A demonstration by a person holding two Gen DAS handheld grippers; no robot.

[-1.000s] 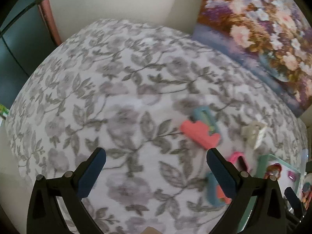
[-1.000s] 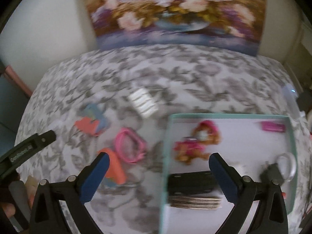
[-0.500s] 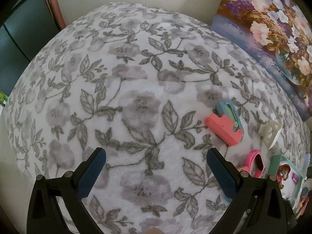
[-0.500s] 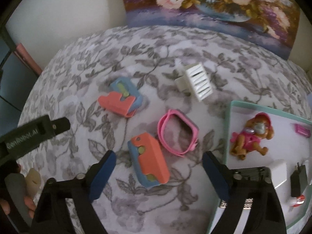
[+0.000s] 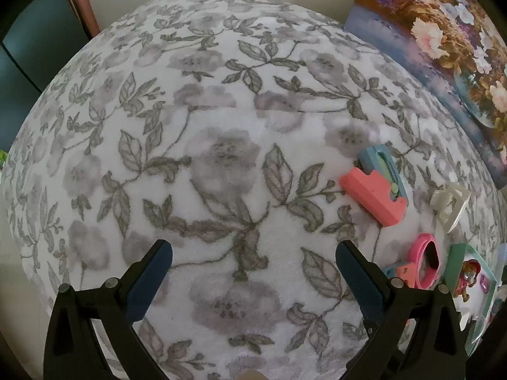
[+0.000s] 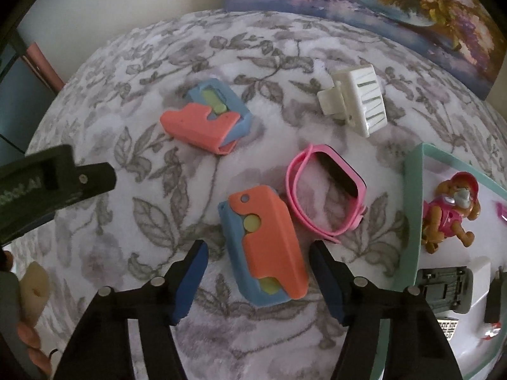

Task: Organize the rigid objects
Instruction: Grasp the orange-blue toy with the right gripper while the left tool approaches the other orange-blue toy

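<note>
An orange-and-blue block toy (image 6: pixel 266 247) lies on the floral blanket, its near end between the blue pads of my right gripper (image 6: pixel 258 281). The jaws are closing, with gaps still on both sides of the toy. Close to its right lies a pink watch (image 6: pixel 326 190). A second orange-and-blue toy (image 6: pixel 206 120) and a white hair clip (image 6: pixel 355 101) lie further off. My left gripper (image 5: pixel 253 272) hangs open over bare blanket; the second toy (image 5: pixel 374 193), the clip (image 5: pixel 450 205) and the watch (image 5: pixel 424 262) sit to its right.
A teal-rimmed white tray (image 6: pixel 413 205) at the right holds a pink-dressed dog figure (image 6: pixel 450 212), a grey toy car (image 6: pixel 443 288) and other small items. A flower painting (image 6: pixel 380 3) leans on the wall behind. The left gripper's body (image 6: pixel 47 190) reaches in from the left.
My right gripper has swung left from above the tray and come down over the near orange-and-blue toy, its jaws narrowing. The left gripper has sunk slightly toward the blanket.
</note>
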